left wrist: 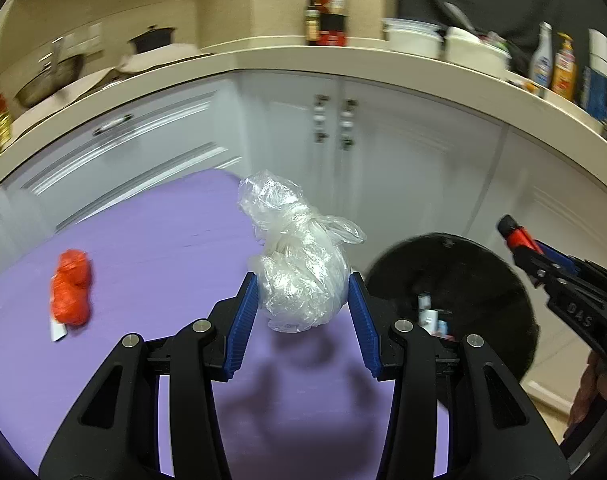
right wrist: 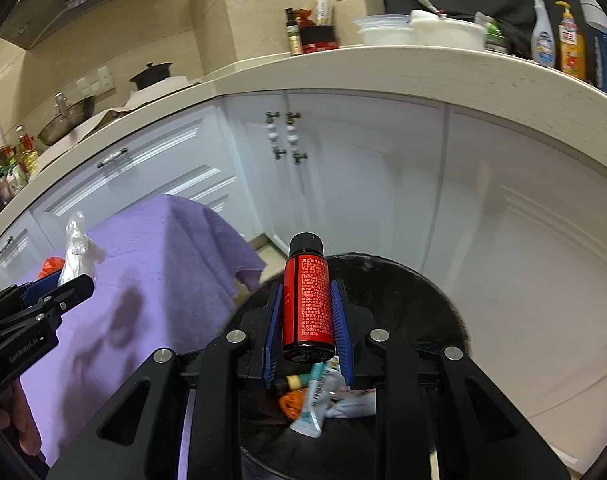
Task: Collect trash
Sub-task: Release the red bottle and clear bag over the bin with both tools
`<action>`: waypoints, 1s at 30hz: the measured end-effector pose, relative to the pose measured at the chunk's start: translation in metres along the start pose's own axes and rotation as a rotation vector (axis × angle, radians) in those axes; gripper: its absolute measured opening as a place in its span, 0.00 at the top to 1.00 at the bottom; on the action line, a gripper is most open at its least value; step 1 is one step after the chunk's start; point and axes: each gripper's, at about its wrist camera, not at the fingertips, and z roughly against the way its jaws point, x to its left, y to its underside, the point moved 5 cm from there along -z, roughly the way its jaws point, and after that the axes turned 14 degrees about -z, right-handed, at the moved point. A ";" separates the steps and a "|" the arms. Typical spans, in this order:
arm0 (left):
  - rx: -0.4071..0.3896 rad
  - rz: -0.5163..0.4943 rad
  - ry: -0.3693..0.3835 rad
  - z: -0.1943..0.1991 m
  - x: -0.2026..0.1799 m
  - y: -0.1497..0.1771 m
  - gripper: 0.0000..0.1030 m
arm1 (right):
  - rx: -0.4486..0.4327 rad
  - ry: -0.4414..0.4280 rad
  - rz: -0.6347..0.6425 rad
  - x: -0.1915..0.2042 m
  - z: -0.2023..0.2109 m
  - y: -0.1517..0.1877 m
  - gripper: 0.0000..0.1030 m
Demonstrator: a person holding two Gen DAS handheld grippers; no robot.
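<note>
Right tongs [right wrist: 306,312] clamp a red bottle [right wrist: 307,304] above the black bin [right wrist: 435,300] for dropping, while left tongs [left wrist: 302,300] grip a crumpled clear plastic bag [left wrist: 299,264].

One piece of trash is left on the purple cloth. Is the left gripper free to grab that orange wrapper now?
Probably not yet: the left gripper is shut on the clear plastic bag; nothing covers the orange wrapper.

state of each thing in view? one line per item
Clear crumpled plastic bag: clamped in left gripper, lifted off purple cloth.
Red bottle with black cap: clamped in right gripper, over bin.
Black round bin: open, holds trash.
Orange wrapper: lying on cloth.
</note>
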 end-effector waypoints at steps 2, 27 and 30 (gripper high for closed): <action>-0.003 -0.017 0.028 -0.002 -0.015 -0.004 0.57 | 0.000 0.012 -0.008 -0.007 0.001 0.001 0.76; 0.046 -0.019 0.080 -0.028 -0.037 0.005 0.41 | 0.012 0.045 -0.027 -0.016 -0.010 0.007 0.56; 0.048 0.021 0.052 -0.020 -0.015 0.011 0.41 | 0.019 0.021 -0.005 0.000 -0.012 0.010 0.56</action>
